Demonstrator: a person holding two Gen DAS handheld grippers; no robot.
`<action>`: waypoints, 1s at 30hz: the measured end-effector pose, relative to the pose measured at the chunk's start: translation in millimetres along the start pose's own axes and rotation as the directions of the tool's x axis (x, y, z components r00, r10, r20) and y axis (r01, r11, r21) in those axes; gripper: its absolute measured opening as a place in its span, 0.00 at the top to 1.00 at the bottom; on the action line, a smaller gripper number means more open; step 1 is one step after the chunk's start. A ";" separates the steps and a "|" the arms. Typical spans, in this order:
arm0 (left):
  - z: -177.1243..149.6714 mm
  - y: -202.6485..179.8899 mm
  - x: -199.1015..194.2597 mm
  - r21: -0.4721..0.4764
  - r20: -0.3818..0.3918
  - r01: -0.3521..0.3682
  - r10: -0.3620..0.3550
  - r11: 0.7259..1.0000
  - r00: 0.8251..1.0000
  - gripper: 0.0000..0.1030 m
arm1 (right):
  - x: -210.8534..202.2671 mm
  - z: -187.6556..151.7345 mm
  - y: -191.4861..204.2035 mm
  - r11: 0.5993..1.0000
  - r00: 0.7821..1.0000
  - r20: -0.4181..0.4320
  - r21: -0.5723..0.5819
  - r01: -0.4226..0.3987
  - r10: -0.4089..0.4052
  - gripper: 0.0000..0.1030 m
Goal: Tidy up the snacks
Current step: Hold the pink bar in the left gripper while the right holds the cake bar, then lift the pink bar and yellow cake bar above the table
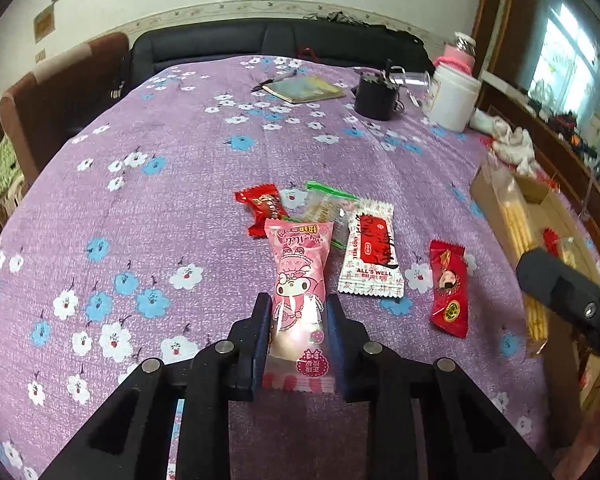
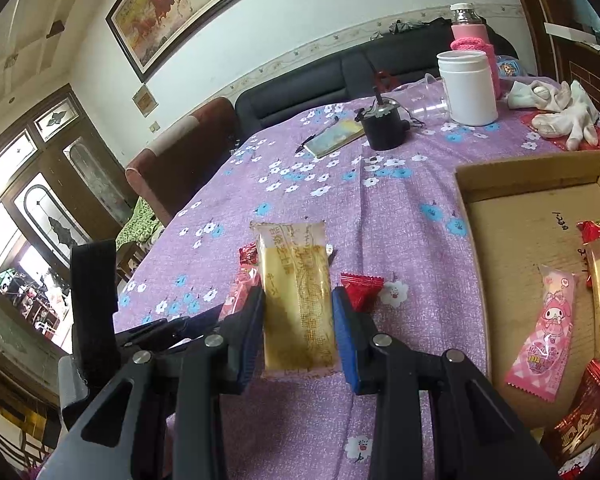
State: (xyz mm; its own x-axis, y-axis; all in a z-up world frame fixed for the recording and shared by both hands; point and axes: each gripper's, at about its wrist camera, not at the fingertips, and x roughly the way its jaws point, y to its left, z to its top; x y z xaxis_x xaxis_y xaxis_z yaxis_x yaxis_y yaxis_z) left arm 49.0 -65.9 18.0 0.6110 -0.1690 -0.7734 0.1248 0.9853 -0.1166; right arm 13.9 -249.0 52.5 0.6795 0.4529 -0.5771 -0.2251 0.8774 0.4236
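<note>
The left wrist view shows the left gripper (image 1: 298, 312) with its fingers closed against a pink cartoon snack packet (image 1: 298, 280), among loose snacks on the purple floral bench (image 1: 140, 200): a white "ALL'S WELL" packet (image 1: 370, 254) and a red candy (image 1: 262, 208). Only the right wrist view shows inside the cardboard box (image 2: 516, 220), where a second pink packet (image 2: 546, 326) lies. There the right gripper (image 2: 298, 312) has its fingers clamped on a yellow cake bar (image 2: 296, 300).

left wrist cam: rides my left fingers (image 1: 262, 332), tilted down, close over the tabletop (image 1: 148, 208) | right wrist cam: rides my right fingers (image 2: 256, 320), shallower tilt | shared: white jar (image 1: 454, 96) (image 2: 470, 86), black sofa (image 1: 268, 40) (image 2: 324, 76)
</note>
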 end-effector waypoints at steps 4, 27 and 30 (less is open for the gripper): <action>0.9 6.2 -15.2 -0.023 0.063 0.000 0.001 1.000 0.998 0.74 | -0.2 0.1 -1.7 1.000 1.000 0.002 0.004 0.006 -0.006 0.68; -10.0 -25.3 -42.2 0.139 0.231 -0.148 0.114 0.979 0.966 0.74 | -1.7 -0.2 2.0 0.999 1.000 0.009 -0.022 0.023 -0.023 0.68; -10.7 -27.0 -42.2 0.147 0.237 -0.159 0.121 0.976 0.964 0.74 | -2.1 -0.4 1.7 0.999 1.000 0.008 -0.021 0.025 -0.024 0.68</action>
State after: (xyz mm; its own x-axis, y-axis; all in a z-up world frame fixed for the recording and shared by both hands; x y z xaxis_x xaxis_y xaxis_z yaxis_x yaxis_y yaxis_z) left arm 11.5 -85.0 47.1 0.7895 -0.0493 -0.6118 0.1394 0.9851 0.1005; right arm 11.8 -248.4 54.2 0.6903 0.4301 -0.5819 -0.2229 0.8914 0.3945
